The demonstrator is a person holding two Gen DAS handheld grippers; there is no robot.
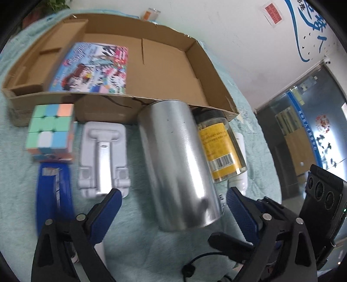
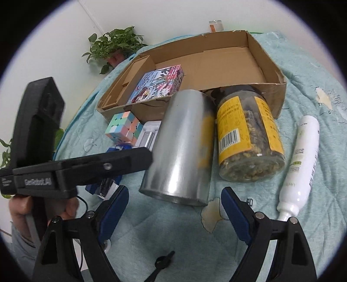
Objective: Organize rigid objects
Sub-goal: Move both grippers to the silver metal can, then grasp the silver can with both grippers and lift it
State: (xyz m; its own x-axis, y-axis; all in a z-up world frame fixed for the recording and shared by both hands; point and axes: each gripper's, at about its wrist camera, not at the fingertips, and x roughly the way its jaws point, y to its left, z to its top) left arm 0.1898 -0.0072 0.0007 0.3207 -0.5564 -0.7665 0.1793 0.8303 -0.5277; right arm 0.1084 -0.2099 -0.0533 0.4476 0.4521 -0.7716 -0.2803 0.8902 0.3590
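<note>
left hand-held gripper (image 1: 173,201) – fingers apart around metal can (image 1: 177,164) | right hand-held gripper (image 2: 174,199) – apart, empty

steel can (image 1: 177,164) flanked by jar (image 1: 221,147), stand (image 1: 104,160), box's right half (image 1: 171,76) free

place: office or lab room | soft blue blanket (image 2: 303,71) spread like a table cover | white wall with a big blue sign (image 1: 303,32) and a red paper note (image 1: 273,13) | glass door (image 1: 303,130) to more rooms | green potted plant (image 2: 115,43) in the corner
</note>
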